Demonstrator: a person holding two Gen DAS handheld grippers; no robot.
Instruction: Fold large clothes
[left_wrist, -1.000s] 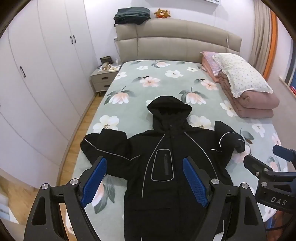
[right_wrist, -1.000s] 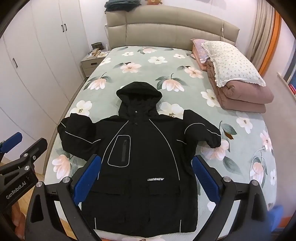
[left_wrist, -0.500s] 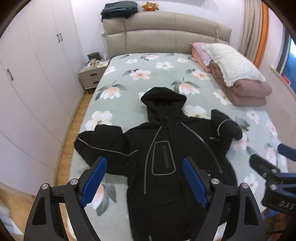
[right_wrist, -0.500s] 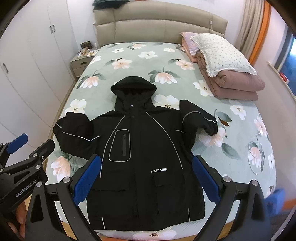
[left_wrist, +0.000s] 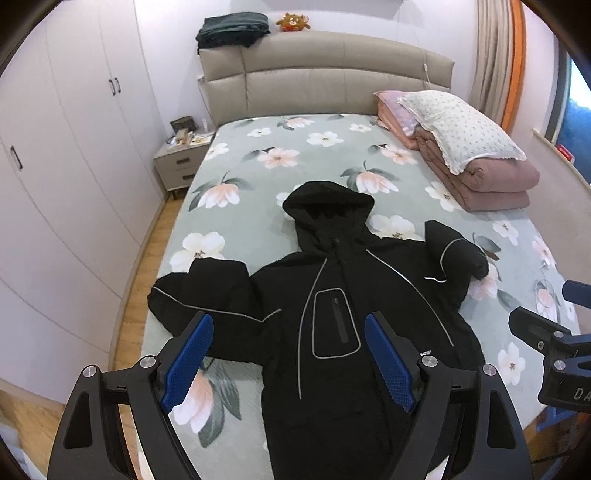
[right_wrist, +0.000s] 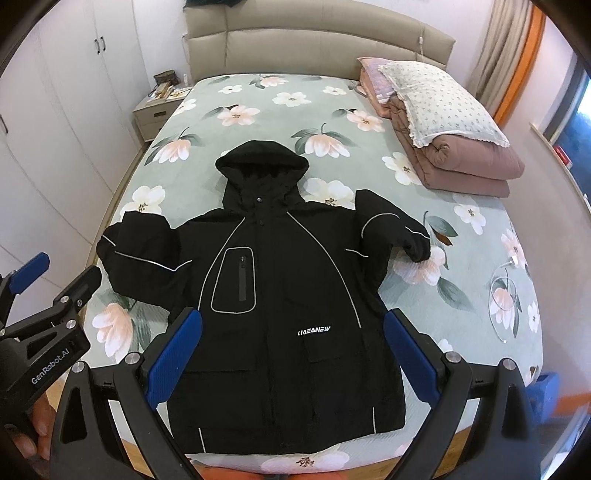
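Both hand-held grippers, left (left_wrist: 288, 354) and right (right_wrist: 291, 350), are hovering wide open and empty above the black jacket (right_wrist: 273, 295) lying flat on the bed (right_wrist: 480, 295), a folded quilt (right_wrist: 465, 166) sitting well apart.

Both views are evenly and softly lit, fairly bright, with only faint shadows on the bed (right_wrist: 369, 88). Strong fisheye bending curves the wardrobe (left_wrist: 74, 155) left of the fingers and the curtain (left_wrist: 495, 62) far right, and the corners go black. The black jacket (right_wrist: 280, 295) beyond the fingers loses fold detail. Focus is sharp throughout.
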